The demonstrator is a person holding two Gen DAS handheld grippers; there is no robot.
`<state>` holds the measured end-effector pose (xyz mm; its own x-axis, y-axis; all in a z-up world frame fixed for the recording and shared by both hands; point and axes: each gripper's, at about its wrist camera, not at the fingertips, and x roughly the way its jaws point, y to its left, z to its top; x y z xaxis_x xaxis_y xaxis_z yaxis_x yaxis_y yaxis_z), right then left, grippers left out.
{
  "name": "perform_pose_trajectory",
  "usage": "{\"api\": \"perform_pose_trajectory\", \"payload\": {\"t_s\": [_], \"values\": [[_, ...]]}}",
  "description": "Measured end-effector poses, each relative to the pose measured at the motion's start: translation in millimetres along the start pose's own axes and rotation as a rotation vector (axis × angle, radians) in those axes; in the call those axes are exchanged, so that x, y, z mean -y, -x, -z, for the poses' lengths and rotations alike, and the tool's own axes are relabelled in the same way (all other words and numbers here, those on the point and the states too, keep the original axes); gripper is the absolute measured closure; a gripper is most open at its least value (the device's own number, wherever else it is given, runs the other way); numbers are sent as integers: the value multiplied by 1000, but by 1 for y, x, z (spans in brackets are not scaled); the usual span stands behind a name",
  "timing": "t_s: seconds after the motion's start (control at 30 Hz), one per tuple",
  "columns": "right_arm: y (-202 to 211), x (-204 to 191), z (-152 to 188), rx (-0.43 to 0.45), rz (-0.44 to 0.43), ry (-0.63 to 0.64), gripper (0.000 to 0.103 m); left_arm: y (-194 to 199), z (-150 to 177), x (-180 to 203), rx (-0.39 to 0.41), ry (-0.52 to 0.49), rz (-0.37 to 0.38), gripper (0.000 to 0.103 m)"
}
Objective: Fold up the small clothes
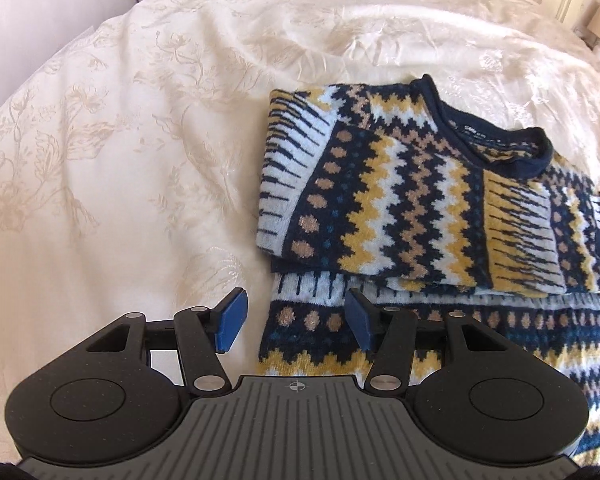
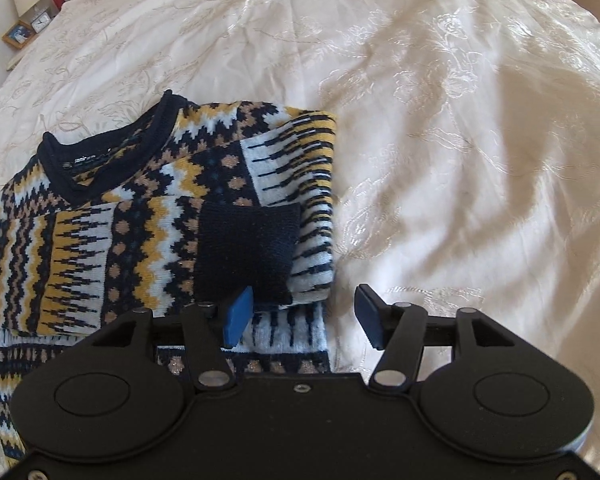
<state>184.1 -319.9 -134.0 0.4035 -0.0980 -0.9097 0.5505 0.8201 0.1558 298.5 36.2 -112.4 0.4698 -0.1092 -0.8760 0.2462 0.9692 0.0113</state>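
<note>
Left wrist view: a patterned knit sweater (image 1: pixel 400 200) in navy, yellow and white lies on a bed (image 1: pixel 140 140) covered in cream floral bedding, its sleeves already folded across the chest and its collar (image 1: pixel 496 136) toward the headboard. The left claw (image 1: pixel 296 320) hovers with jaws spread and nothing between them over the sweater's lower left edge.

Right wrist view: the right claw (image 2: pixel 304 316) is likewise spread and empty above the lower right edge, just short of a navy cuff (image 2: pixel 248 252) lying on the folded sleeve. A nightstand (image 2: pixel 16 52) with a lamp stands at the far corner.

With both sleeves in, the bottom-to-top fold appears to be the step in hand. The next move likely calls for each claw to pinch the hem, out of frame below, and carry it evenly toward the collar without dragging the sleeves loose.
</note>
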Motion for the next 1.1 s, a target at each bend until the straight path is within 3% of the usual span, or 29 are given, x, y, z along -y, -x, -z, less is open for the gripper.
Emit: {"api": "perform_pose_trajectory", "payload": {"t_s": [0.13,0.23,0.47,0.63,0.7,0.8,0.9,0.97,1.1], "values": [[15,-14,-5,97,-13,59,39,1,-19,7,35,2,19,50],[16,-28,-11,128,-85,102,31,-8,-34,17,51,-21,21,50],[-9,-60,-15,71,-198,167,27,-42,-62,30,70,-78,-24,50],[-27,-63,-10,26,-187,177,27,-70,-74,22,44,-106,-101,50],[-34,-58,-8,6,-175,160,26,-82,-81,8,6,-64,-123,47],[-42,-50,-7,-17,-184,137,24,-90,-86,-7,-26,-7,-89,36],[-45,-51,-6,-23,-198,147,17,-86,-85,-9,-21,-27,-83,34],[-45,-55,-5,-32,-219,158,1,-79,-82,-10,-4,-29,-61,34],[-40,-60,-1,-59,-212,160,1,-61,-68,-16,2,-9,32,33]]}}
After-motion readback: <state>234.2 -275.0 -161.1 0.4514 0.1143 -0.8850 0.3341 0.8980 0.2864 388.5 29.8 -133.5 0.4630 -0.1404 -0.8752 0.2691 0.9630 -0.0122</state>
